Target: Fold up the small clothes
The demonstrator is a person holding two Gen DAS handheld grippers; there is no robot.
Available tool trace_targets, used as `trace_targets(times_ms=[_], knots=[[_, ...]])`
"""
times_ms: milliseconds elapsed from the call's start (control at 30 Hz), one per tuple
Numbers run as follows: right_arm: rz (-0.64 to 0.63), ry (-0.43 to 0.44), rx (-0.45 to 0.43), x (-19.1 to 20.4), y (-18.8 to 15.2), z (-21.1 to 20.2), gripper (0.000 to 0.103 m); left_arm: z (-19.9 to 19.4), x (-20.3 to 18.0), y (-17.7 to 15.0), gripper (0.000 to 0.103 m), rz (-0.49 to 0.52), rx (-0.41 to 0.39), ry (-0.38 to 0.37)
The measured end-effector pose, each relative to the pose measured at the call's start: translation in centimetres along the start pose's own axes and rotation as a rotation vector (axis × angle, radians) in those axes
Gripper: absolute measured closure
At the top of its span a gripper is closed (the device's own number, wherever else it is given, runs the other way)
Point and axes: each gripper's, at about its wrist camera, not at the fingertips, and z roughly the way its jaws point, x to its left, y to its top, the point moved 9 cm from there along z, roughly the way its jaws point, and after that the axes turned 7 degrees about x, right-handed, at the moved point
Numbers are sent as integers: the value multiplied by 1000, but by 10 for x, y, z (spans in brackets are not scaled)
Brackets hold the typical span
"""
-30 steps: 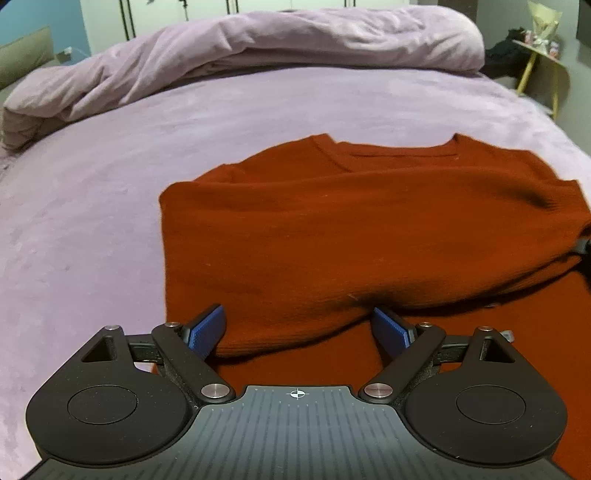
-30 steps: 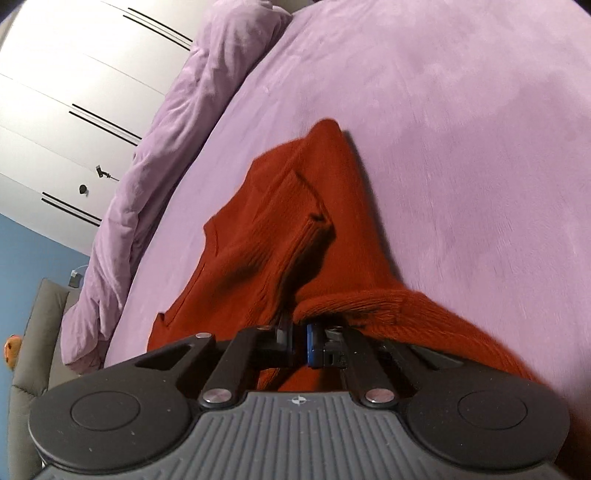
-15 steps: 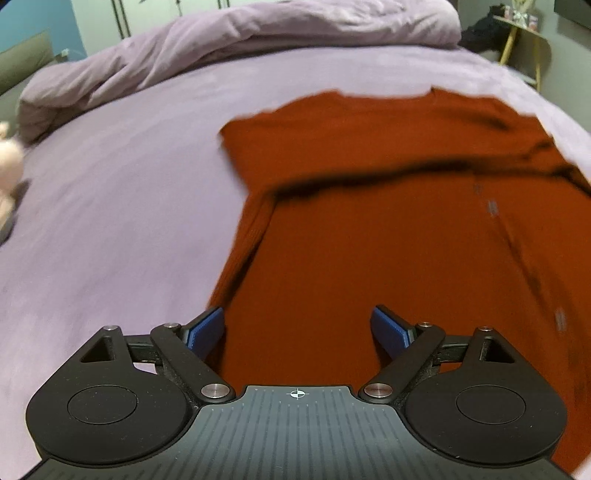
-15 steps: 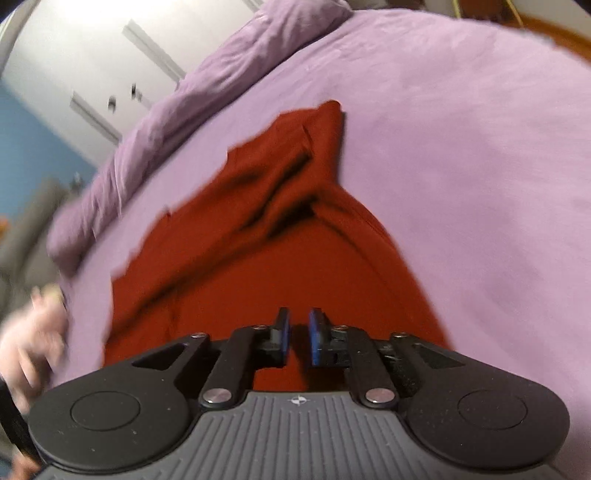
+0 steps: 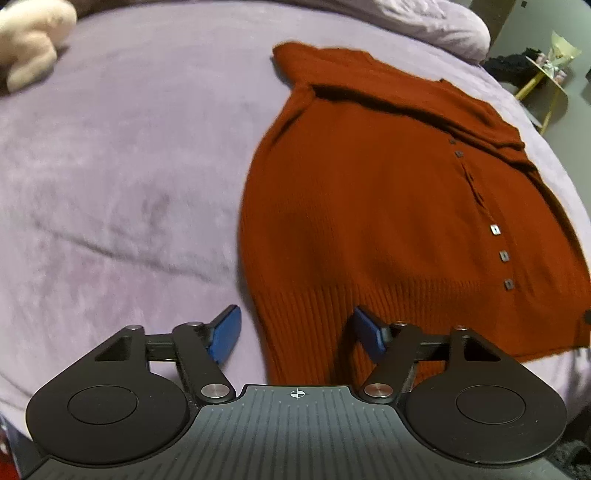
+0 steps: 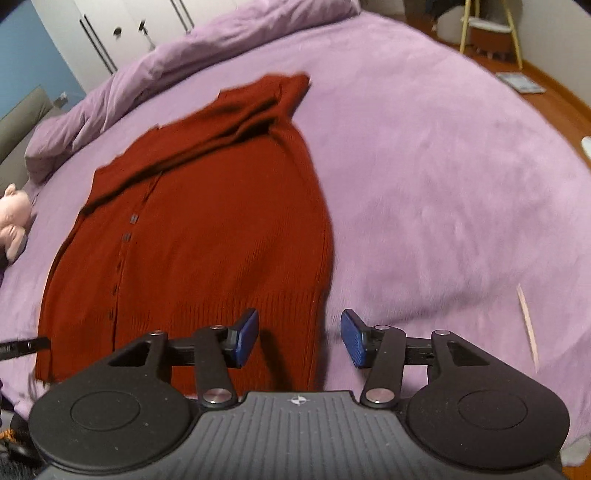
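Blue pads of the left gripper [image 5: 294,334] stand apart and are closing, straddling the ribbed hem corner of the rust-red cardigan [image 5: 388,206]; the knit shows between them, but the pads do not press on it. On the other side, the right gripper [image 6: 299,338] has its jaws apart and opening, hanging over the opposite hem corner, with the cardigan's side edge running down between the pads and nothing clamped.

The cardigan lies spread on the purple bed cover [image 5: 122,177], hem toward both cameras and neck end away. Its far part is doubled over into a thick band across the shoulders. A line of small square buttons [image 5: 495,229] runs down the front, nearer the right gripper's side than the left's.

Farther out, a rumpled duvet [image 6: 177,62] in the same purple lies along the far edge of the bed. A pale pink plush toy [image 5: 33,33] sits on the cover well apart from the cardigan, on the left gripper's side. A thin pale stick [image 6: 527,326] lies on the cover beside the right gripper
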Motion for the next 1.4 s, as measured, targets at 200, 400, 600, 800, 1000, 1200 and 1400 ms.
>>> trace_targets(times_ms=[200,400,600,800,1000,1200,1400], knots=[[41,102,40,3,-20,7,64,3,7,-6,48,-54,67,-95],[47,146,50,6,-23,15,88,7,14,-11,85,-122,112,-159],[84,225,20,9,-16,14,98,4,6,-3,94,-114,118,-219],[68,308,-100,22,12,-5,98,-38,-6,44,95,-139,-72,-311],[18,288,-225,43,78,-10,98,-61,-10,114,95,-125,-254,-266],[-82,95,-310,61,132,16,98,-31,-6,154,94,-87,-307,-89],[-140,-49,-405,51,154,21,83,-7,2,159,87,-47,-281,-48]])
